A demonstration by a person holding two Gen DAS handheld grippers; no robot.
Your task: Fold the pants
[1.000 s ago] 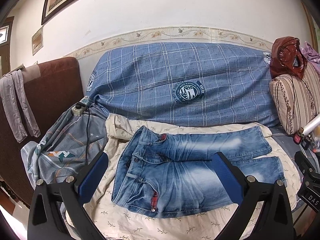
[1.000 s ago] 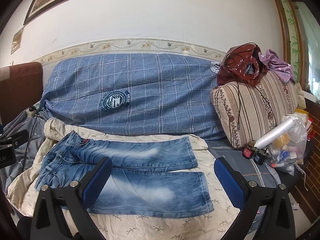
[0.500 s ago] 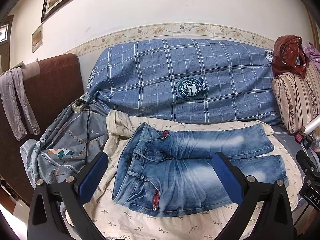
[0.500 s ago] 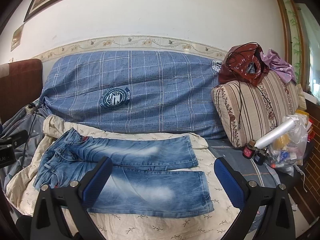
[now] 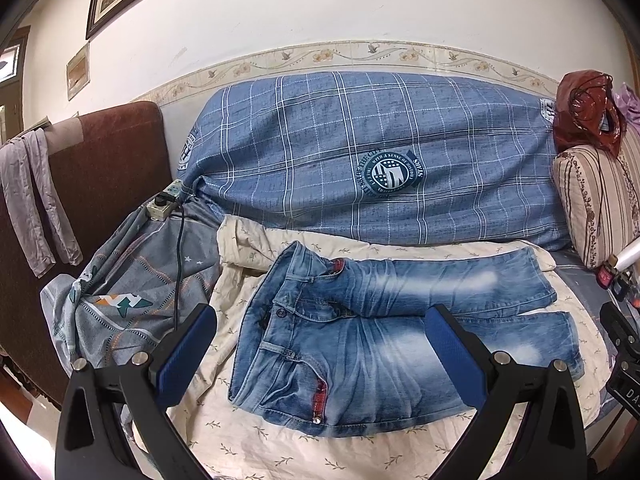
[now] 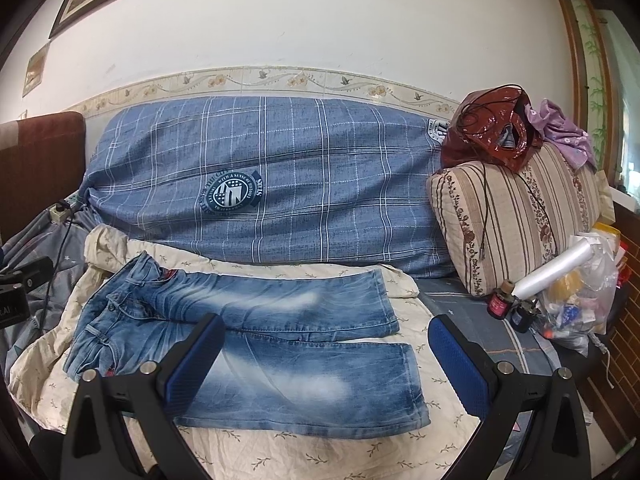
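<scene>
Faded blue jeans (image 5: 372, 340) lie flat on a cream floral sheet (image 5: 248, 432) on a sofa, waistband to the left, both legs stretched to the right. In the right wrist view the jeans (image 6: 280, 364) show their leg hems at the right. My left gripper (image 5: 320, 352) is open and empty, held above the waist and hip area. My right gripper (image 6: 324, 360) is open and empty, held above the near leg close to its hem.
A blue plaid cushion (image 5: 380, 152) lines the sofa back. A striped pillow (image 6: 516, 216) with a dark red bag (image 6: 492, 132) stands at the right, beside a plastic bag of small items (image 6: 576, 304). A grey cloth (image 5: 132, 292), power strip (image 5: 162, 204) and cable lie at left.
Both grippers have drifted slightly; the view has shifted a little to the left and down over the jeans. The jeans have not moved. Both grippers stay open.
</scene>
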